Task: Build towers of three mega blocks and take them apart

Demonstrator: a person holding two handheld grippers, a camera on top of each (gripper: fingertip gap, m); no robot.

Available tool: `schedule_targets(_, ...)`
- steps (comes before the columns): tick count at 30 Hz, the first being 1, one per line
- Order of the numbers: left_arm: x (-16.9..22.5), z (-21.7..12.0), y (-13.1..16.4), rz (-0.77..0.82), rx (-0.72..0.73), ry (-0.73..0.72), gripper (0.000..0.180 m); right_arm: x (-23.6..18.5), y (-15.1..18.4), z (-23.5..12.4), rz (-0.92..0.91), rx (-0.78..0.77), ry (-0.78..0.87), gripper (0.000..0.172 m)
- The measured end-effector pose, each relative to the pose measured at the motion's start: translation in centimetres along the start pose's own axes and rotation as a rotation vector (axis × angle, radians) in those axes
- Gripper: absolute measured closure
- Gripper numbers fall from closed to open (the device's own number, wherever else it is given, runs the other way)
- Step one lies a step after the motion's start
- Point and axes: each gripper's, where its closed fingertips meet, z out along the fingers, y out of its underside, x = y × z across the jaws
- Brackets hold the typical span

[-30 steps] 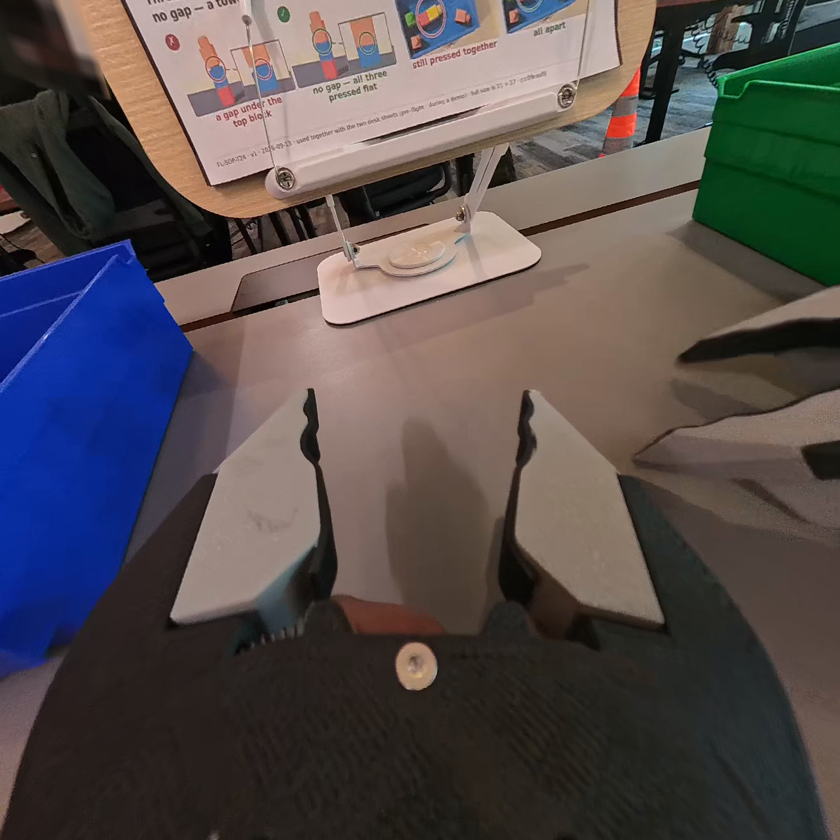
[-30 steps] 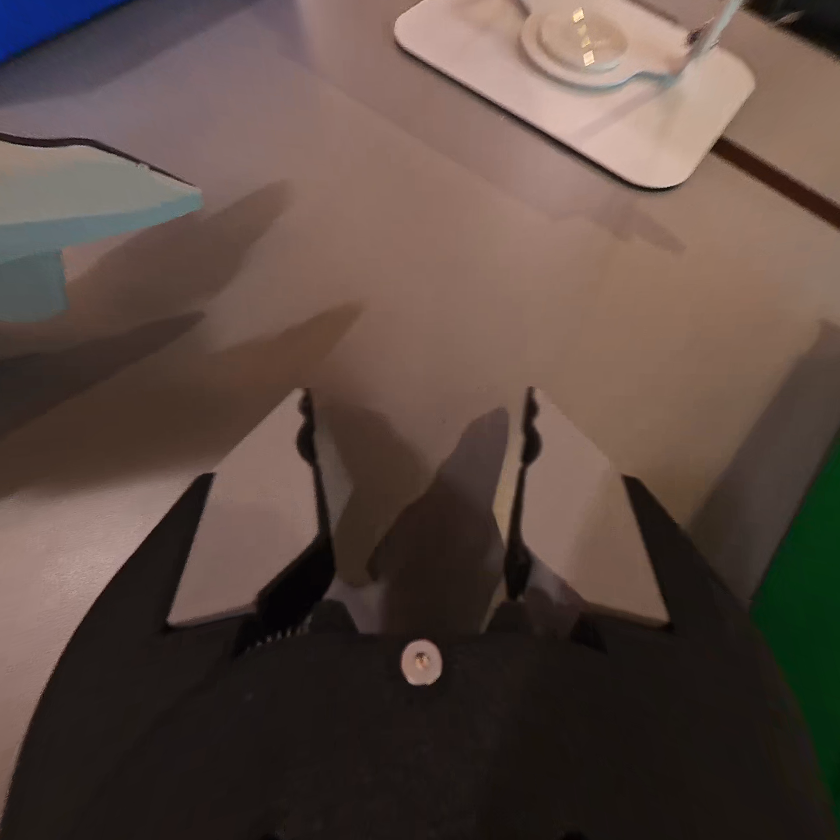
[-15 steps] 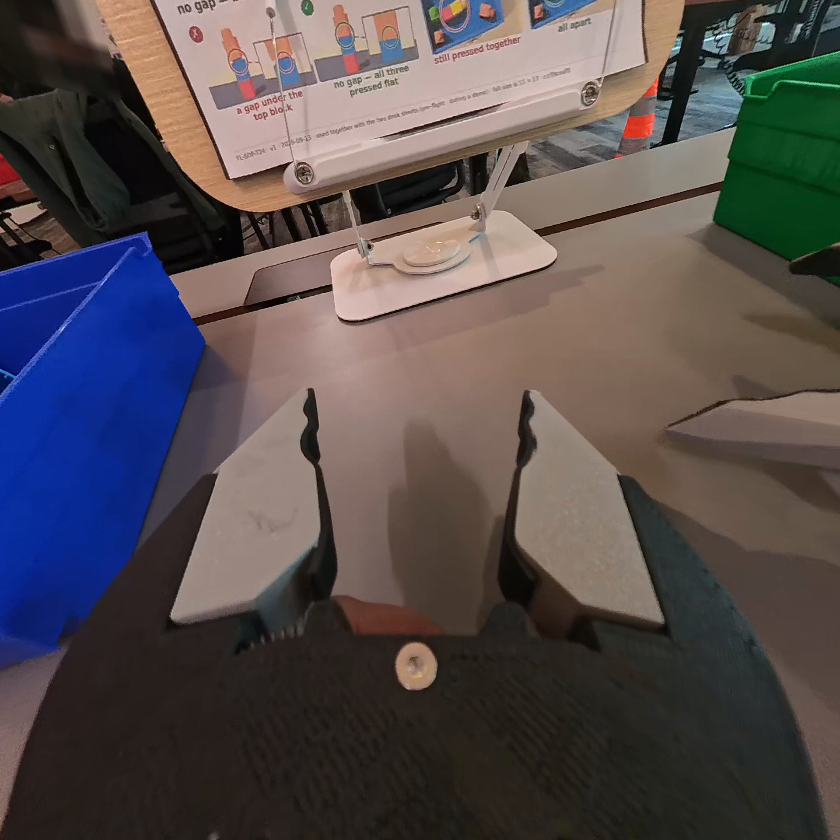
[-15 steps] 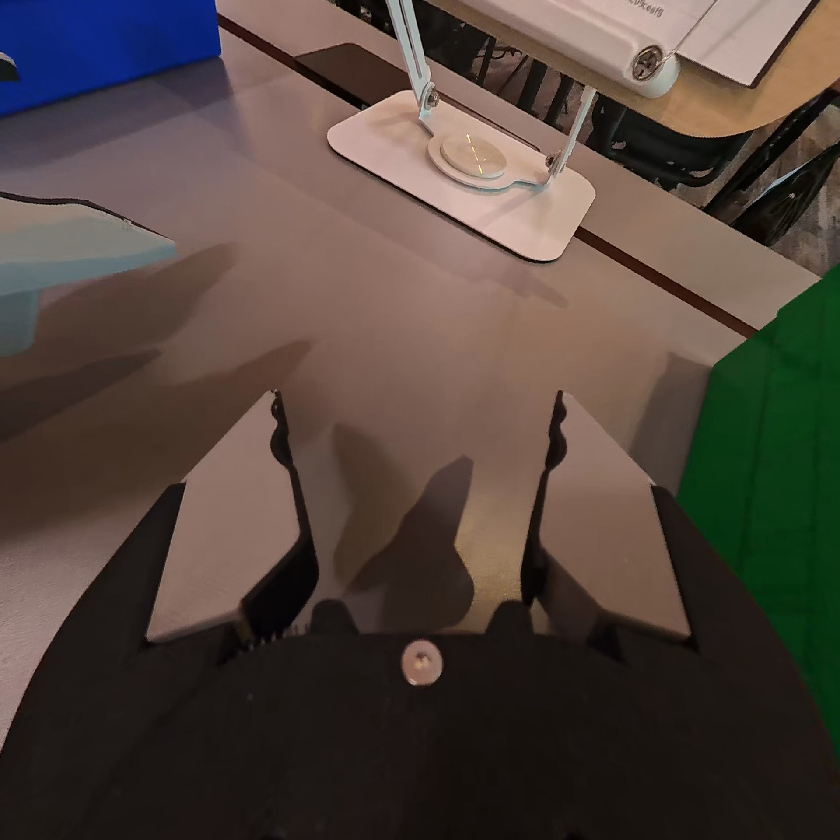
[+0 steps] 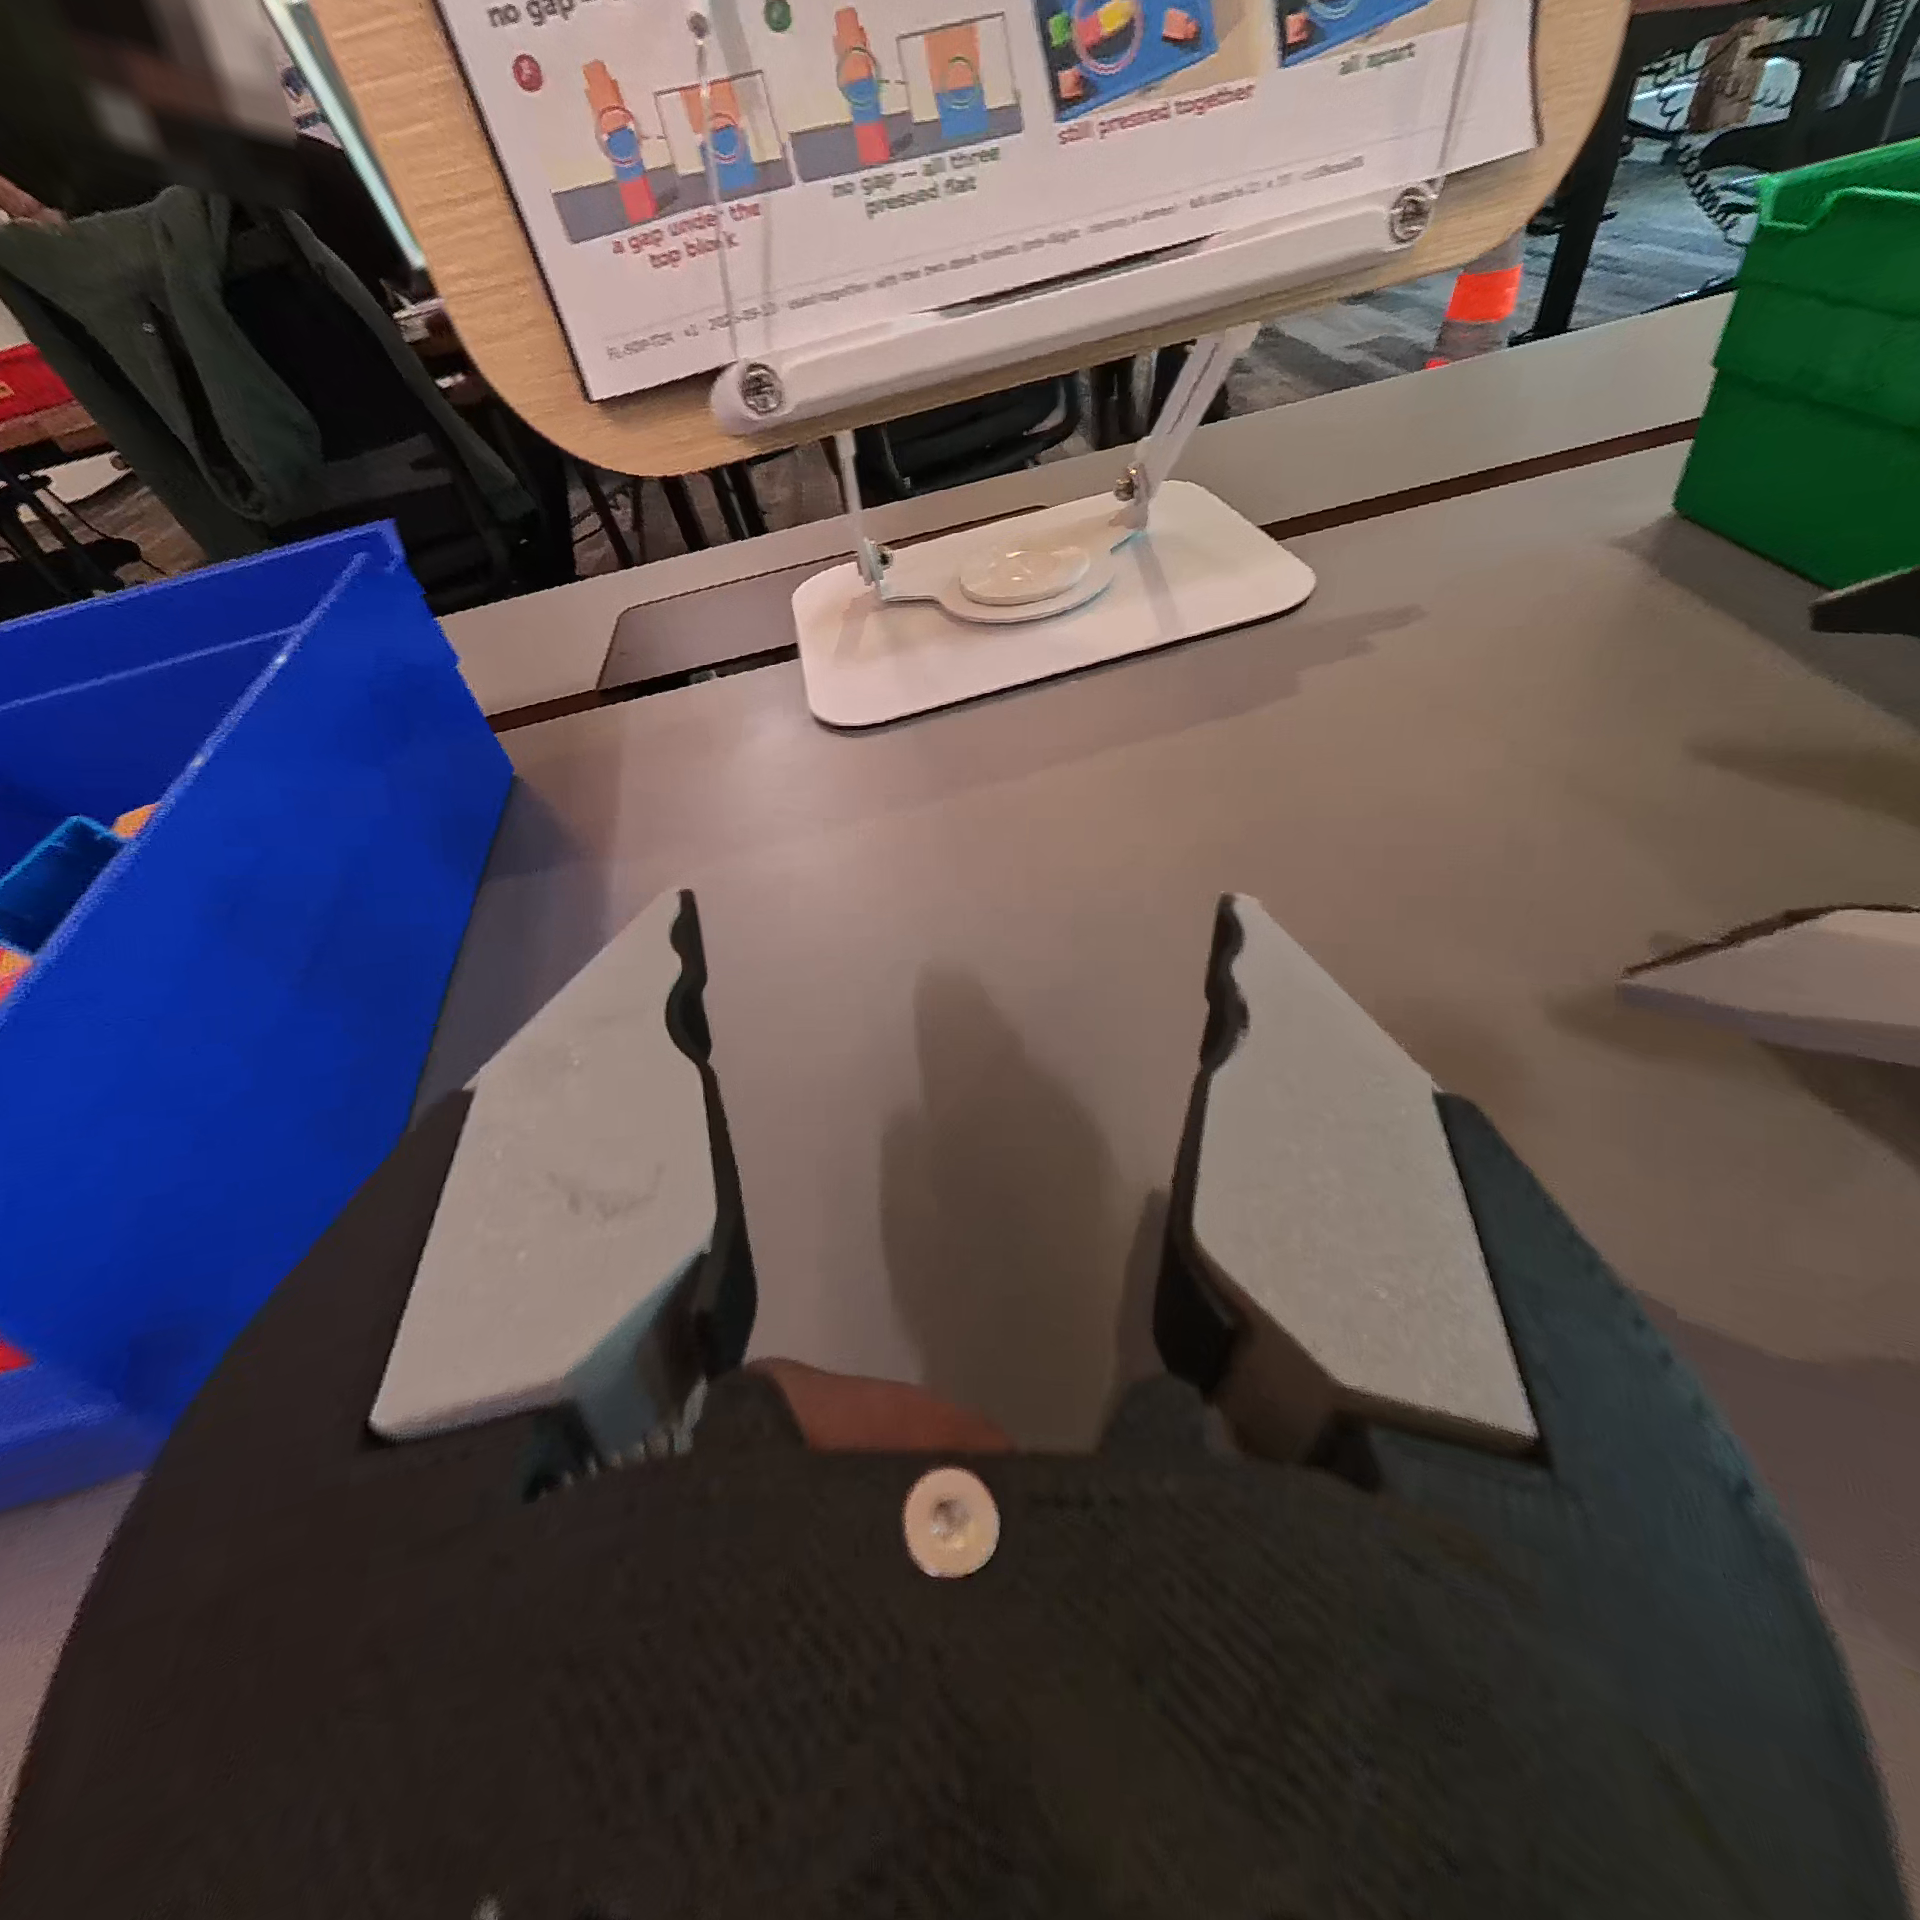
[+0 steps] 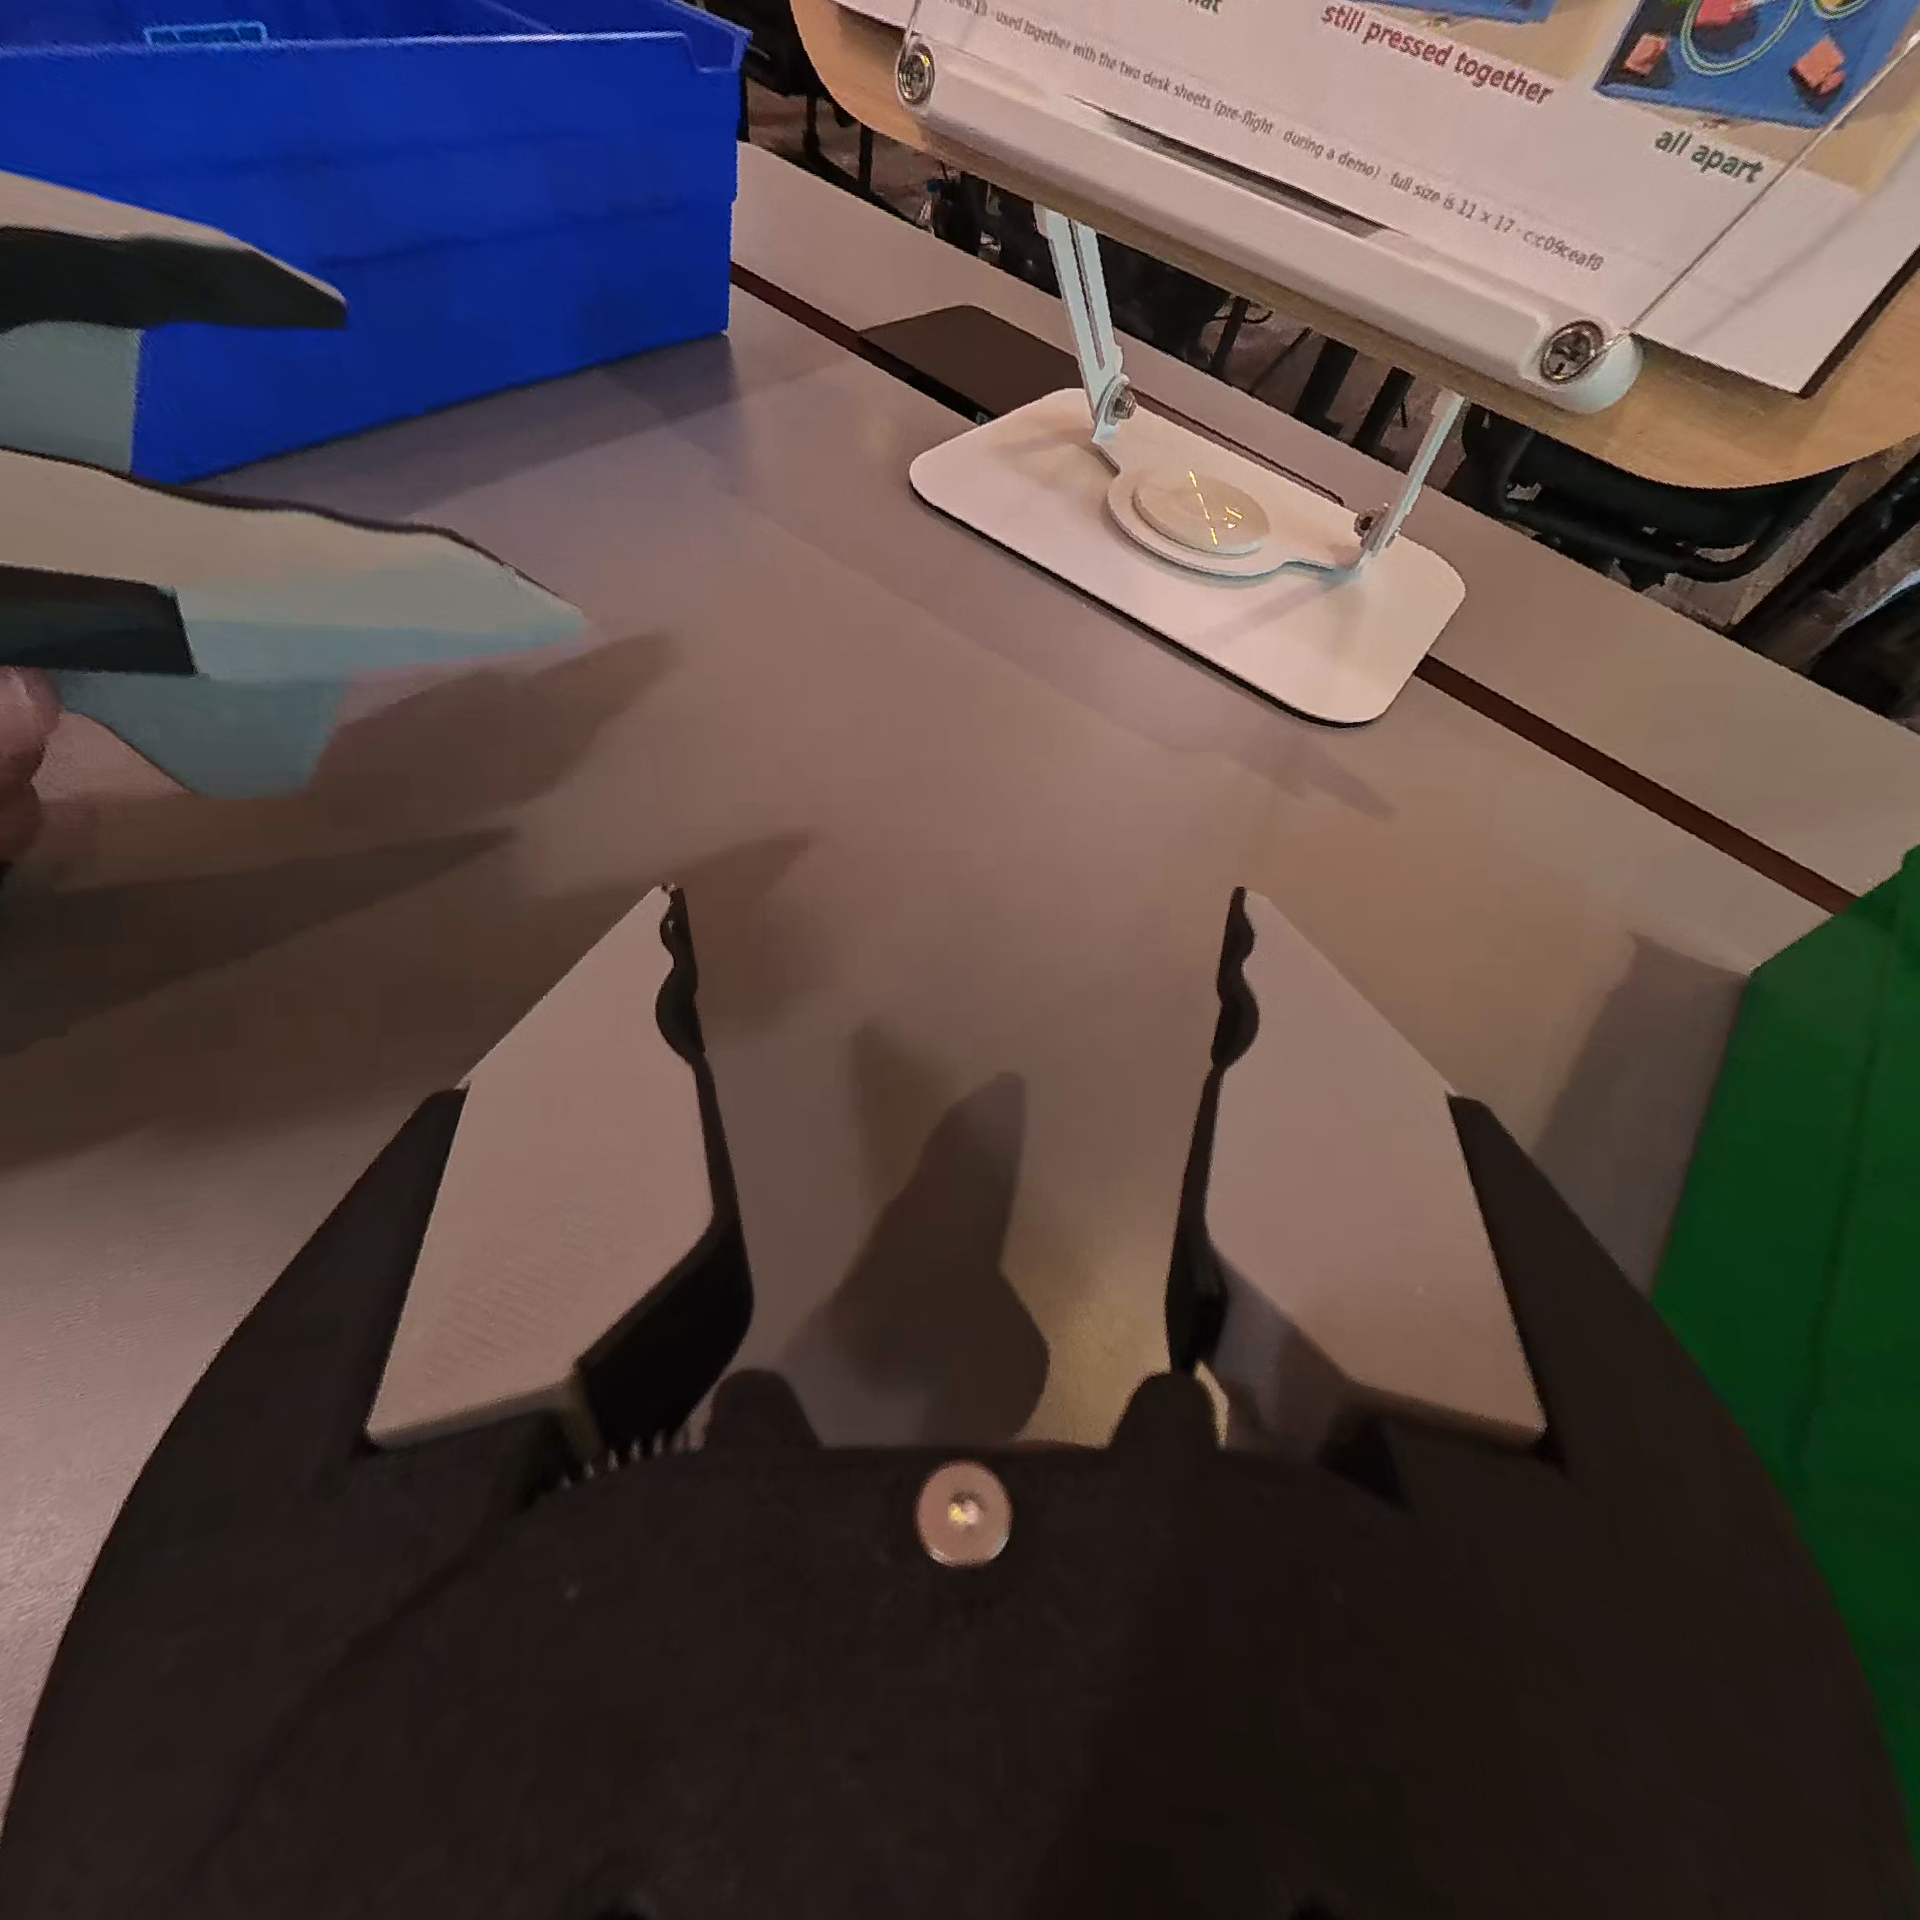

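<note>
My left gripper (image 5: 956,925) is open and empty over the bare grey table (image 5: 1039,852). Its fingers also show at the left edge of the right wrist view (image 6: 312,613). My right gripper (image 6: 951,914) is open and empty over the same table (image 6: 935,727). One of its fingers shows at the right edge of the left wrist view (image 5: 1787,987). A blue bin (image 5: 229,935) stands to the left, with a blue block (image 5: 52,873) and orange pieces showing inside it. No block stands on the table between the grippers.
A white stand (image 5: 1049,613) holds an instruction board (image 5: 935,187) at the table's far side. A green bin (image 5: 1818,364) stands at the right; it also shows in the right wrist view (image 6: 1808,1247). The blue bin shows at top left there (image 6: 364,208).
Both grippers have pulled back and tilted up, so more of the board and bins shows. The right jaws widened, then narrowed a little. The left jaws opened slightly. Neither held anything.
</note>
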Motion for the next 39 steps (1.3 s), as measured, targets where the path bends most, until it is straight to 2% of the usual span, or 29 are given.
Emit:
schedule_targets(1, -0.4, -0.2, -0.1, 0.000, 0.002, -0.008, 0.085, 0.0, 0.1, 0.0, -0.002, 0.002, 0.001, 0.073)
schedule_targets(4, -2.0, -1.3, -0.2, -0.034, 0.040, -0.040, 0.102, -0.3, -0.1, -0.1, 0.005, 0.019, -0.015, 0.073)
schedule_targets(8, -4.6, -3.8, 0.3, 0.025, -0.007, -0.052, 0.095, -0.6, -0.6, -0.4, -0.013, 0.038, -0.011, 0.073)
schedule_targets(11, -9.4, -6.2, -2.2, 0.047, 0.044, -0.100, 0.103, -1.0, -0.9, -0.5, -0.026, 0.049, -0.018, 0.074)
schedule_targets(14, -15.3, -6.9, -4.9, 0.065, 0.021, -0.131, 0.121, -1.4, -1.1, -0.5, -0.037, 0.052, -0.030, 0.075)
schedule_targets(17, -20.3, -4.9, -4.2, 0.091, -0.157, -0.167, 0.122, -1.6, -1.1, -0.4, -0.053, 0.050, -0.030, 0.075)
schedule_targets(21, -21.3, -1.0, -1.8, 0.095, -0.365, -0.085, 0.122, -1.7, -1.1, -0.4, -0.045, 0.048, -0.044, 0.076)
schedule_targets(26, -22.6, 2.8, 1.1, 0.233, -0.520, -0.149, 0.128, -1.4, -0.8, -0.2, -0.047, 0.036, -0.039, 0.076)
schedule_targets(27, -22.6, 3.4, 1.8, 0.240, -0.548, -0.140, 0.135, -1.3, -0.8, -0.2, -0.044, 0.037, -0.037, 0.076)
schedule_targets(28, -22.4, 3.7, 2.4, 0.242, -0.569, -0.120, 0.151, -1.1, -0.8, -0.2, -0.041, 0.037, -0.036, 0.077)
schedule_targets(29, -22.3, 4.0, 2.6, 0.240, -0.575, -0.108, 0.176, -1.0, -0.8, -0.2, -0.037, 0.038, -0.035, 0.077)
schedule_targets(32, -22.7, 4.0, 0.1, 0.218, -0.470, -0.139, 0.180, -0.9, -0.8, -0.2, -0.018, 0.037, -0.058, 0.078)
schedule_targets(35, -20.9, 2.2, -5.8, 0.156, -0.221, -0.110, 0.180, -2.1, -1.4, -0.6, 0.045, 0.065, -0.177, 0.085)
schedule_targets(37, -16.3, 0.2, -9.9, 0.099, -0.017, 0.041, 0.180, -4.1, -2.2, -1.3, 0.122, 0.098, -0.341, 0.089)
schedule_targets(39, -9.8, -2.2, -12.8, 0.061, 0.190, 0.241, 0.180, -7.6, -3.3, -3.0, 0.259, 0.113, -0.637, 0.096)
